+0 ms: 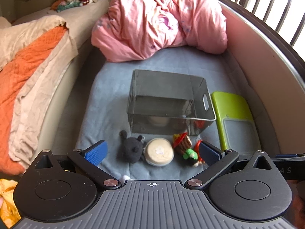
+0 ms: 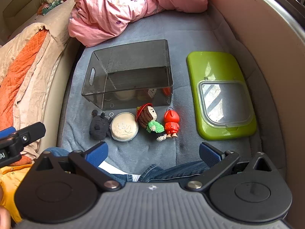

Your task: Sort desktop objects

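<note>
Both tongs, left (image 1: 152, 153) and right (image 2: 153, 152), gaped wide, held nothing, hovered near edge of blue mat (image 2: 190, 38). Beyond them four items in row, outside bin: black plush (image 2: 99, 126), round tin (image 2: 124, 126), knit doll (image 2: 150, 120), red figure (image 2: 171, 123). Behind row, smoky bin (image 2: 129, 72), seemingly empty; reflections only. Green lid (image 2: 219, 95) beside bin, right. Judged: nothing binned; all four left to sort.

Grey blanket (image 2: 190, 28) carries bin (image 2: 95, 87), green lid (image 2: 211, 64), pink quilt (image 2: 106, 9) (four trinkets too).
</note>
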Demonstrator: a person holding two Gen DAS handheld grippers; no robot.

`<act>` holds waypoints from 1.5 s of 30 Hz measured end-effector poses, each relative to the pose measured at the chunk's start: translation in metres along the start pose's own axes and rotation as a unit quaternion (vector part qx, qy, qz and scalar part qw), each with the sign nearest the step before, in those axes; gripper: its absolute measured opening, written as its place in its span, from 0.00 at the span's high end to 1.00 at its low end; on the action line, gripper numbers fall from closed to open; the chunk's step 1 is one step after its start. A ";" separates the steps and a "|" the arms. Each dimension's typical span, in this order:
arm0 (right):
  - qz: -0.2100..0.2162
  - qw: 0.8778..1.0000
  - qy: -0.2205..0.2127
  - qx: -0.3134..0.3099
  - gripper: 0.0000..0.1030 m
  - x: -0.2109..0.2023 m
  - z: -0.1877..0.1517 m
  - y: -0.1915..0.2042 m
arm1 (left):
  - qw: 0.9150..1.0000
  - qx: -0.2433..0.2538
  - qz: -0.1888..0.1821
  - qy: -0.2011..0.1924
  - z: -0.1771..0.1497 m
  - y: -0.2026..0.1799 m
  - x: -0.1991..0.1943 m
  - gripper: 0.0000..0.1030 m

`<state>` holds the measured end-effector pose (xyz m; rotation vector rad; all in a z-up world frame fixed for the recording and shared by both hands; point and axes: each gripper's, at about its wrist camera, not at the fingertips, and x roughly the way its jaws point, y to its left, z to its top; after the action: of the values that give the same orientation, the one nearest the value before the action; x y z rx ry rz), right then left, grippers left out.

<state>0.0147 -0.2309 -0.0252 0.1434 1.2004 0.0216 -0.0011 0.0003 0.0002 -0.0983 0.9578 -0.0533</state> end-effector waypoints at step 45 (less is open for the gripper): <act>-0.006 1.000 0.013 0.004 0.00 0.005 -0.001 -0.003 | 1.000 0.016 0.006 0.023 -0.010 -0.006 0.008 0.00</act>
<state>0.0158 -0.2335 -0.0305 0.1442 1.2271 0.0077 -0.0054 -0.0072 -0.0113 -0.0620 1.0022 -0.0594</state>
